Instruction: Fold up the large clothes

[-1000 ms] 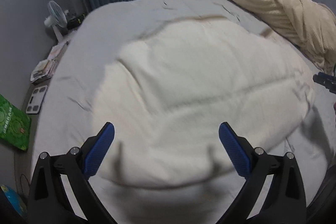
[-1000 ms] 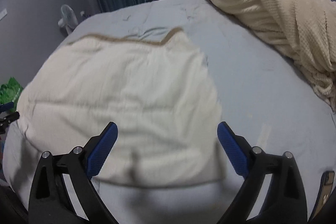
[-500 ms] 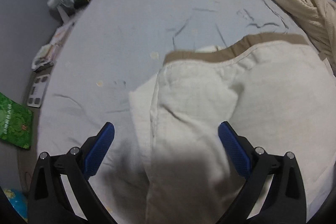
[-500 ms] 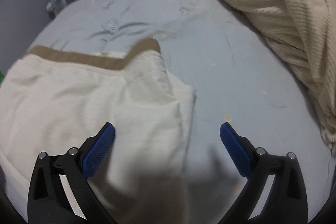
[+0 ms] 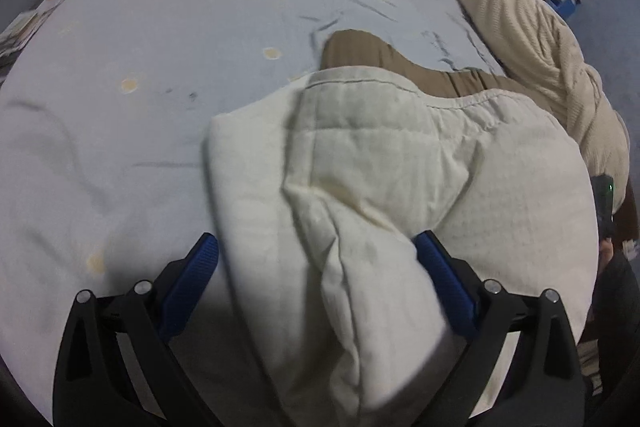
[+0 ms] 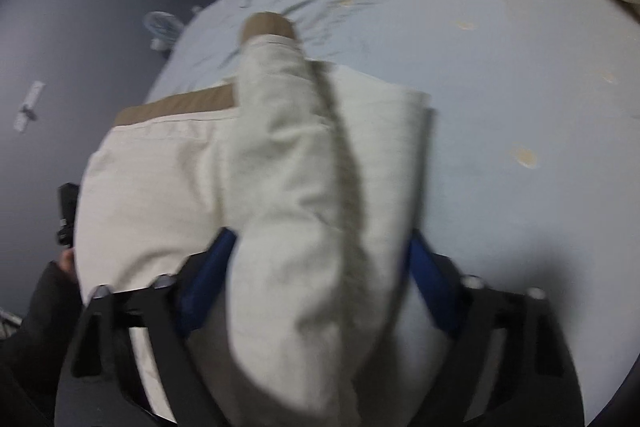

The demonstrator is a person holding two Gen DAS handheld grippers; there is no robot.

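Both tools (image 5: 316, 253) (image 6: 320, 251) dropped, closing around bunched cream waffle-weave garment (image 5: 380, 167), pads not yet pressing.

1. The cream garment (image 5: 380, 187) runs off the bottom edge of the left wrist view, so its near end cannot be seen.
2. In the right wrist view the garment's raised fold (image 6: 288, 187) is smeared by blur, and whether the pads of the right hand-held gripper (image 6: 320, 267) press on it cannot be told.
3. The right hand-held gripper's right blue pad (image 6: 424, 275) is partly hidden behind the cloth.
4. The knitted blanket (image 5: 532, 39) is cut off at the right edge.
5. A dark device (image 5: 604, 203) at the right rim is too small to identify.
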